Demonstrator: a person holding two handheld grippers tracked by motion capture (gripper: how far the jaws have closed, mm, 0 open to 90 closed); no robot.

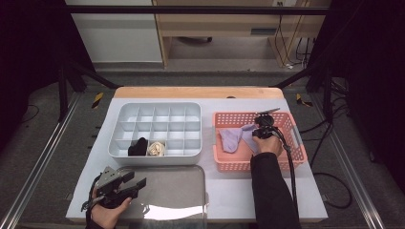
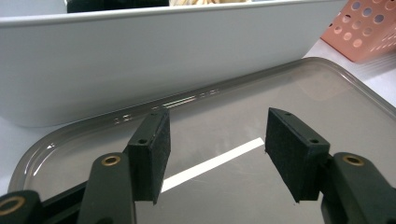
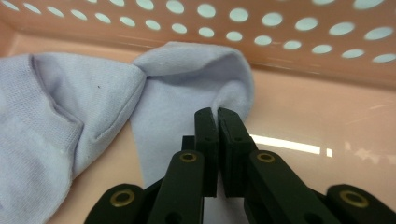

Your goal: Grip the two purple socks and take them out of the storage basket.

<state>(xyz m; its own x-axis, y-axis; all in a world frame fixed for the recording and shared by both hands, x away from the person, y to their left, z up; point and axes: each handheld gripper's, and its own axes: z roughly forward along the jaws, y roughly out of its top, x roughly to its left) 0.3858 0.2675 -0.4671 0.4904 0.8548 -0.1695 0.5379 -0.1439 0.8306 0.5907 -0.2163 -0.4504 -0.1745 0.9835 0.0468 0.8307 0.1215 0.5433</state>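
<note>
White table (image 1: pixel 248 191), wooden far edge. Lying directly on it: grey divided organiser (image 1: pixel 155 155), pink perforated basket (image 1: pixel 224 164), grey tray (image 1: pixel 191 176).

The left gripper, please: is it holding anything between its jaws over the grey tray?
No, the left gripper has its jaws standing wide apart above the grey tray, with only bare tray surface between them.

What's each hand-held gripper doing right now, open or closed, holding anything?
Left hand-held gripper: open, holding nothing, over the grey tray.
Right hand-held gripper: closed on the lavender sock in the pink basket.
</note>
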